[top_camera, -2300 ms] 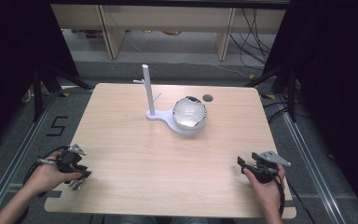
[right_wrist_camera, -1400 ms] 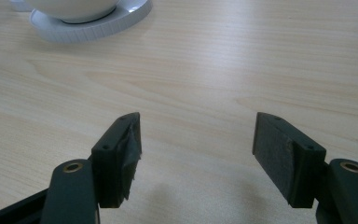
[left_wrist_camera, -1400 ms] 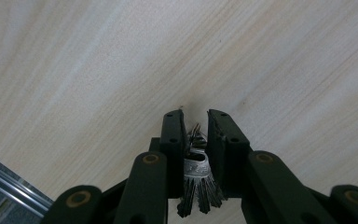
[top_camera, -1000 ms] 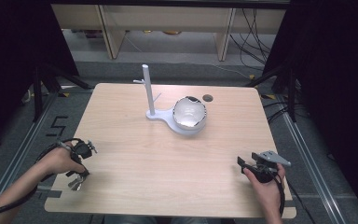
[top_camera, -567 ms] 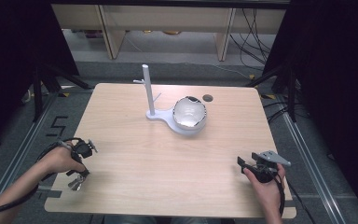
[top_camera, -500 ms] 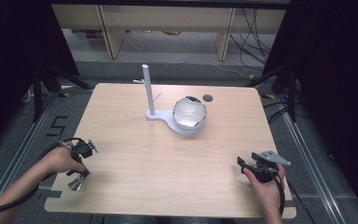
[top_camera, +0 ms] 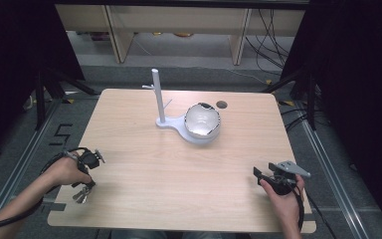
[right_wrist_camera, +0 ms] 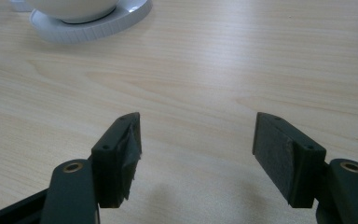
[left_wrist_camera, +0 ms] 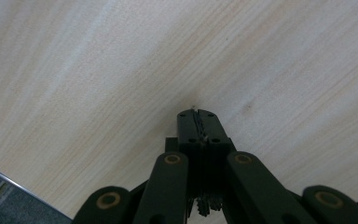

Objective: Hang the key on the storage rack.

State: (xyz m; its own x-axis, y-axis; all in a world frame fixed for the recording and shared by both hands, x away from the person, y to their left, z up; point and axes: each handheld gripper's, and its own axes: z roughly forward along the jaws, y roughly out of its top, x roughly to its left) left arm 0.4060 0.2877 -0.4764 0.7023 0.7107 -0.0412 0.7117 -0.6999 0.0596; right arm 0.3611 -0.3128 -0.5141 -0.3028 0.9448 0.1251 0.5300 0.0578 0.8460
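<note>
Left gripper view: left hand-held gripper (left_wrist_camera: 198, 122) clenched empty; right hand-held gripper (right_wrist_camera: 196, 154) gapes released.

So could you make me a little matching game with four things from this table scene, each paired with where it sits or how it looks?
Things:
1. left gripper
2. right gripper
3. bowl
4. white post

States:
A. upright, beside the bowl
B. jaws shut, nothing between them
C. on a round white base
D. jaws wide apart

Pairs: 1-B, 2-D, 3-C, 4-A
</note>
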